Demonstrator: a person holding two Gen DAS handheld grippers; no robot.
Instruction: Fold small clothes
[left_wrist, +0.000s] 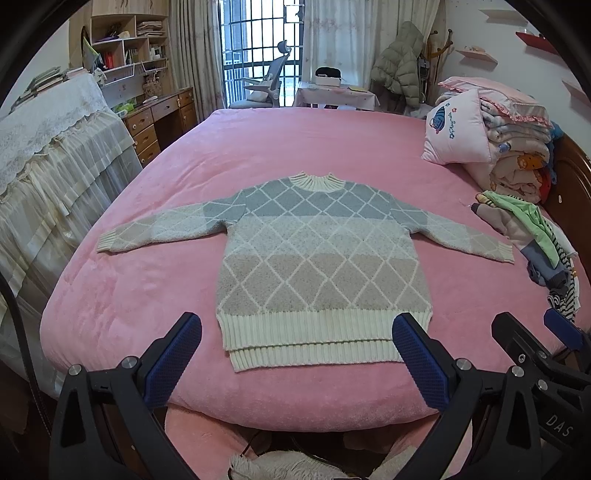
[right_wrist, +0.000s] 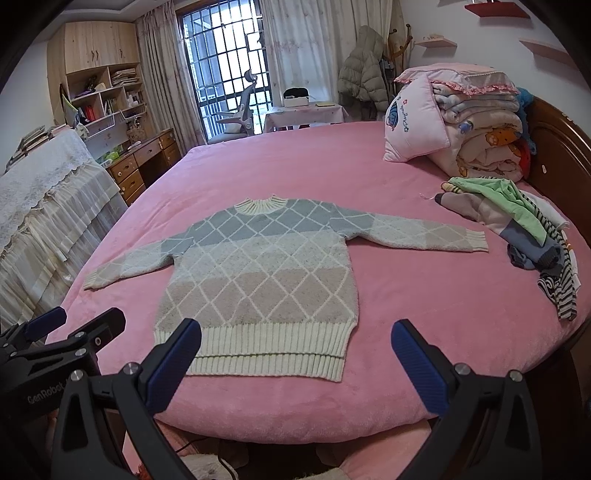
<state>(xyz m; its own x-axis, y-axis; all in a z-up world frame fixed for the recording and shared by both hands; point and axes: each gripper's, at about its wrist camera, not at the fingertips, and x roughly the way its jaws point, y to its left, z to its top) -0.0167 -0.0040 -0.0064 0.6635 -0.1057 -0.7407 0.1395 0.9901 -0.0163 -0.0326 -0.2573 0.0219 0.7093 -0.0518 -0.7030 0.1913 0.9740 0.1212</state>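
Observation:
A small knit sweater (left_wrist: 317, 254) with a blue, grey and beige diamond pattern and cream ribbing lies flat, face up, on the pink bed (left_wrist: 155, 295), sleeves spread to both sides, hem toward me. It also shows in the right wrist view (right_wrist: 258, 273). My left gripper (left_wrist: 295, 354) is open and empty, held near the hem just off the bed's near edge. My right gripper (right_wrist: 295, 358) is open and empty, also near the hem. The right gripper shows at the right edge of the left wrist view (left_wrist: 532, 332).
A heap of small clothes (right_wrist: 517, 229) lies at the bed's right side. A pink pillow (right_wrist: 413, 125) and stacked blankets (right_wrist: 484, 122) sit at the far right by the wooden headboard (right_wrist: 561, 155). A lace-covered cabinet (left_wrist: 48, 155) and a desk (left_wrist: 159, 122) stand left.

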